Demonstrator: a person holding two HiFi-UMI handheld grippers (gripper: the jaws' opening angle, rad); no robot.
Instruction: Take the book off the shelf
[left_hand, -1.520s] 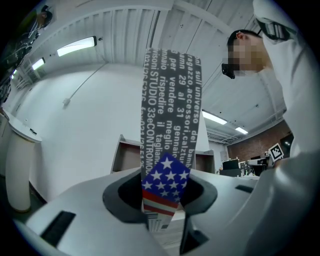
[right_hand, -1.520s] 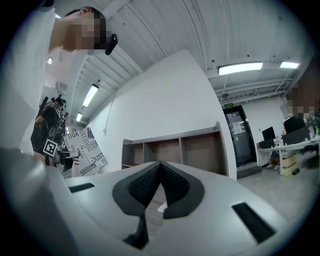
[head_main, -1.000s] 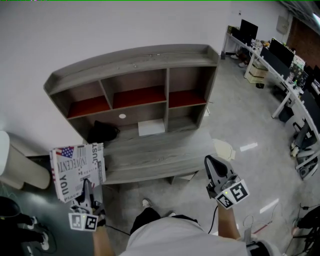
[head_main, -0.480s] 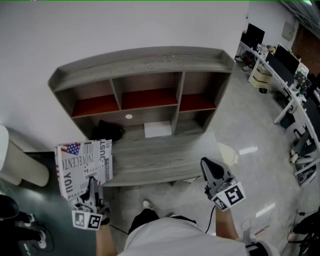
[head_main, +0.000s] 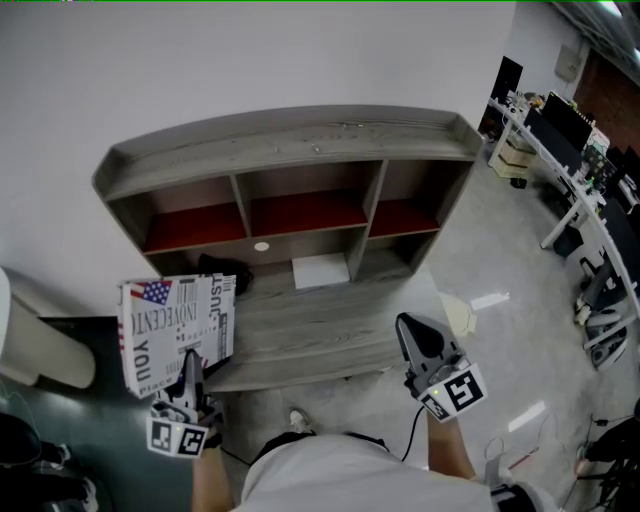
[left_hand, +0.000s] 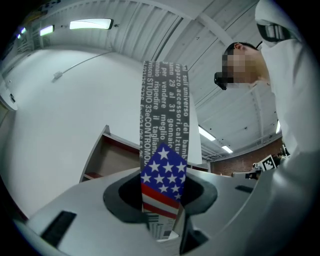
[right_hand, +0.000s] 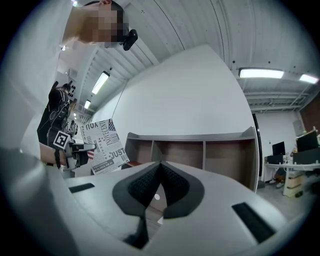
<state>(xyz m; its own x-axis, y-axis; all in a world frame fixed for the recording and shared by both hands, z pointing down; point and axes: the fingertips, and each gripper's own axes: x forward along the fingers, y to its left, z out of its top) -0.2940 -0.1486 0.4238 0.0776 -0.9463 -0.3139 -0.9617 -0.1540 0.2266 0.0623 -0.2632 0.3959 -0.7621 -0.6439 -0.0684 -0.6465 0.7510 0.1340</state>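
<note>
The book (head_main: 176, 330), a box-like volume with newspaper print and a stars-and-stripes corner, stands upright in my left gripper (head_main: 190, 385), clear of the grey shelf unit (head_main: 290, 200) and to its lower left. In the left gripper view the book's spine (left_hand: 165, 150) rises from between the jaws, which are shut on its lower edge. My right gripper (head_main: 420, 345) hovers at the lower right, in front of the shelf's desk board, jaws shut with nothing in them (right_hand: 159, 175). The right gripper view also shows the book (right_hand: 106, 146) at the left.
The shelf unit has red-lined upper cubbies and lower cubbies; a black object (head_main: 222, 272) and a white sheet (head_main: 320, 270) lie in the lower ones. Desks with monitors (head_main: 570, 120) line the right wall. A person's legs and a shoe (head_main: 297, 418) are below.
The book and left gripper have shifted slightly right and down in the view as the head moved; the shelf appears lower and further right. The right gripper stays about where it was.
</note>
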